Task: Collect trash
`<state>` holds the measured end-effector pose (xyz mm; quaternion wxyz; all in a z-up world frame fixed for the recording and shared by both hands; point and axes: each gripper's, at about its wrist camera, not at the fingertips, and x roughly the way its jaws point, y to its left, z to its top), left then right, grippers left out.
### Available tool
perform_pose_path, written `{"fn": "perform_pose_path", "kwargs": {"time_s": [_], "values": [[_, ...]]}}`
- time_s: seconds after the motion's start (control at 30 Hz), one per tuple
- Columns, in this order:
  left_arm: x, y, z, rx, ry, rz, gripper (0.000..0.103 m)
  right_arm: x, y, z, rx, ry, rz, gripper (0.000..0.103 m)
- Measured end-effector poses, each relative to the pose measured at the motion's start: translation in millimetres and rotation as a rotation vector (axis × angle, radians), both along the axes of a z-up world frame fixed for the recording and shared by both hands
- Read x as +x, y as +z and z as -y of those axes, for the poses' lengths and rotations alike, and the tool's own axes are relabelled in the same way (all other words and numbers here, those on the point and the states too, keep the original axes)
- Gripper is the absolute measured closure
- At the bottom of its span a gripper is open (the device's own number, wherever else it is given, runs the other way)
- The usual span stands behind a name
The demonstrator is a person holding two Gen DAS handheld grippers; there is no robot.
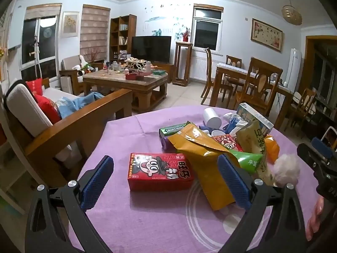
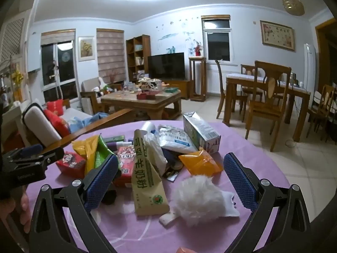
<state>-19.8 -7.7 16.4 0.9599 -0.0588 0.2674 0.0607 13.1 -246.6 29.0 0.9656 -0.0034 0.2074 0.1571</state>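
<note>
A pile of trash lies on the round table with a purple cloth [image 1: 126, 130]. My left gripper [image 1: 165, 159] is open, low over the near side of the pile. A red milk carton [image 1: 160, 171] lies flat between its blue pads, untouched, and a gold pouch [image 1: 202, 149] lies against the right pad. My right gripper [image 2: 171, 158] is open too, and a beige milk-powder pouch [image 2: 147, 181] and a white fluffy wad [image 2: 198, 200] lie between its fingers, not gripped. An orange packet [image 2: 200, 162] and a tipped milk box [image 2: 200, 132] lie beyond them.
Further trash includes a green gum box [image 1: 174, 129] and a white roll [image 1: 211, 117]. A wooden sofa [image 1: 69, 122] stands left of the table. Dining chairs and a table [image 2: 265, 97] stand on the right, and a coffee table [image 2: 141, 101] behind. Each gripper shows at the other view's edge.
</note>
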Motion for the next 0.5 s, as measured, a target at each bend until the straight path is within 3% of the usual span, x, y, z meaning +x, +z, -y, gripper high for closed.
{"fn": "perform_pose_path", "kwargs": {"time_s": [0.5], "values": [[0, -1, -1, -0.012, -0.010, 0.001, 0.005, 3, 1, 4, -0.001, 0.006, 0.000, 0.005]]}}
